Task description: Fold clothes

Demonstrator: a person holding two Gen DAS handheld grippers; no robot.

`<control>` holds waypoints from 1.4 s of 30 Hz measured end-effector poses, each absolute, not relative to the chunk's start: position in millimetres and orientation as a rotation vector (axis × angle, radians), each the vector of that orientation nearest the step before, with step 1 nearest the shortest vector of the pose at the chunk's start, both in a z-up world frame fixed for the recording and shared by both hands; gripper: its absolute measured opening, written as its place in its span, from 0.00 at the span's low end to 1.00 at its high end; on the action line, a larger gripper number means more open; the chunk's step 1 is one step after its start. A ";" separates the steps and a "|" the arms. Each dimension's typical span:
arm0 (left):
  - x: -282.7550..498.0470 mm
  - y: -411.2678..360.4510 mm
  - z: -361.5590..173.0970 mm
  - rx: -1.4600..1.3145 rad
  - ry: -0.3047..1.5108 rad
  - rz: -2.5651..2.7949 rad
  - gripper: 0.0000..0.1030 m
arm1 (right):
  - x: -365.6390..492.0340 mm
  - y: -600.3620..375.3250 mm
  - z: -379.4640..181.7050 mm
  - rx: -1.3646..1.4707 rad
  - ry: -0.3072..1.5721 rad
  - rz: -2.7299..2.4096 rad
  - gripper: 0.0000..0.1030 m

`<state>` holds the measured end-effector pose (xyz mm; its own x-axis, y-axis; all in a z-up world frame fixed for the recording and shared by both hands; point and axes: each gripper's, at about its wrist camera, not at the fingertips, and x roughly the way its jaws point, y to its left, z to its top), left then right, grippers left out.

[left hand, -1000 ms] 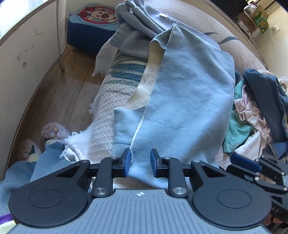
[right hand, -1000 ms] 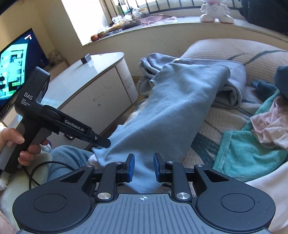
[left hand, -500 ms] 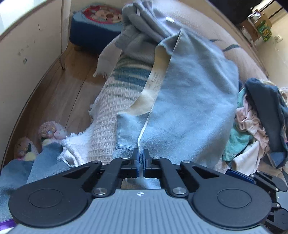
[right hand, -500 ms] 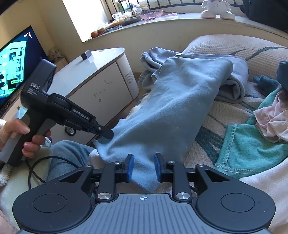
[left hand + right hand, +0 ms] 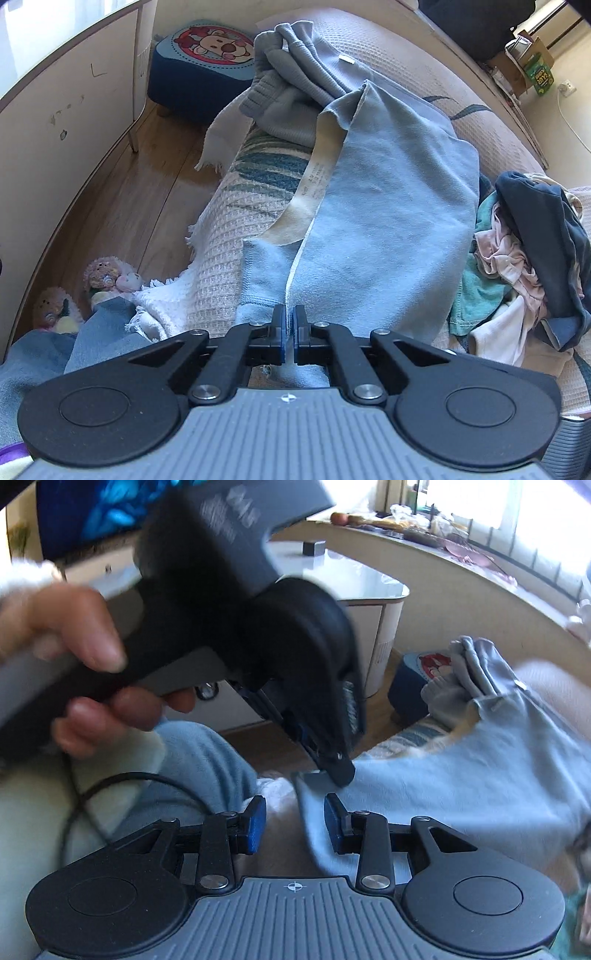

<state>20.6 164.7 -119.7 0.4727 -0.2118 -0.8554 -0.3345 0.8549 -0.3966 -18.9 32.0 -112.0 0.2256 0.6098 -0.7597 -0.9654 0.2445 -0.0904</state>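
One light blue garment (image 5: 388, 229) lies stretched lengthwise over the cream waffle-weave sofa cover (image 5: 221, 266), its near hem at the front edge of the seat and its far end running up to a bunched grey-blue garment (image 5: 295, 85) heaped near the sofa's end. A cream inner strip (image 5: 314, 184) with printed text shows along the folded-back left edge of the blue cloth. The left gripper (image 5: 290, 328) has its two blue-padded fingers (image 5: 280, 332) pressed together on the near hem, right at the pale seam line, so a thin fold of the light blue garment is pinched between them. In the right wrist view the same gripper appears from the side, blurred, held by the person's left hand (image 5: 85, 657), its tip touching the corner of the hem. The right gripper (image 5: 295, 823) stands with its two fingers (image 5: 255, 823) wide apart and holds nothing; the hem edge of the blue cloth lies between them, nearer the right-hand finger. To the right of the blue garment sits one mixed pile of clothes (image 5: 524, 258), with dark navy, pink, teal and white pieces. On the wooden floor (image 5: 122, 206) to the left lie two plush toys (image 5: 107, 277), and one blue stool (image 5: 199, 74) with a cartoon print stands beyond them beside a white cabinet (image 5: 66, 110).
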 end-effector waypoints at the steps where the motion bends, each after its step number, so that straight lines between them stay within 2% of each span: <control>1: 20.7 164.7 -119.8 -0.560 1.094 0.087 0.04 | -18.3 35.7 -116.3 -0.661 0.678 1.191 0.30; 2: 20.7 164.3 -119.8 -0.540 1.099 0.105 0.04 | -18.2 38.1 -119.8 -0.676 0.681 1.187 0.25; 4: 20.7 163.5 -119.6 -0.499 1.107 0.141 0.04 | -12.7 36.6 -121.0 -0.646 0.724 1.190 0.09; 6: 20.8 162.6 -119.5 -0.458 1.115 0.177 0.04 | -6.4 31.4 -117.7 -0.598 0.757 1.191 0.00; 10: 18.1 170.9 -116.4 -0.496 1.106 0.177 0.05 | 4.3 23.6 -106.8 -0.504 0.766 1.172 0.00; 12: 13.8 177.1 -108.0 -0.505 1.080 0.193 0.12 | 9.2 24.3 -96.5 -0.431 0.781 1.199 0.00; 14: 8.1 187.6 -96.6 -0.538 1.040 0.204 0.25 | 11.6 28.0 -83.2 -0.361 0.783 1.238 0.00; 19: -4.2 207.6 -71.2 -0.532 0.958 0.286 0.41 | 9.5 58.1 -72.7 -0.361 0.767 1.283 0.00; 23: -5.7 211.9 -74.8 -0.545 0.974 0.297 0.42 | 14.8 71.4 -105.6 -0.429 0.822 1.230 0.00; 24: -5.8 212.9 -77.9 -0.563 0.982 0.289 0.42 | 16.1 71.7 -113.6 -0.445 0.832 1.215 0.00; 27: -4.1 213.9 -84.9 -0.581 1.003 0.289 0.44 | 14.4 61.2 -116.5 -0.455 0.808 1.161 0.12; 28: -3.7 213.7 -86.2 -0.577 1.006 0.293 0.46 | 12.7 52.9 -112.2 -0.446 0.800 1.156 0.21; 29: -3.3 213.6 -87.1 -0.576 1.007 0.296 0.49 | 12.5 44.6 -106.9 -0.436 0.786 1.153 0.25; 31: -1.8 213.9 -88.4 -0.580 1.006 0.300 0.52 | 10.6 30.5 -98.0 -0.437 0.743 1.135 0.44; 40: 1.4 206.5 -95.0 -0.575 1.025 0.301 0.55 | -10.7 36.5 -110.0 -0.620 0.688 1.116 0.43; 41: 0.6 205.8 -95.4 -0.573 1.026 0.301 0.55 | -10.6 41.9 -113.0 -0.631 0.693 1.125 0.42; 42: -0.1 205.2 -95.7 -0.570 1.027 0.301 0.55 | -10.3 47.3 -116.8 -0.644 0.698 1.129 0.34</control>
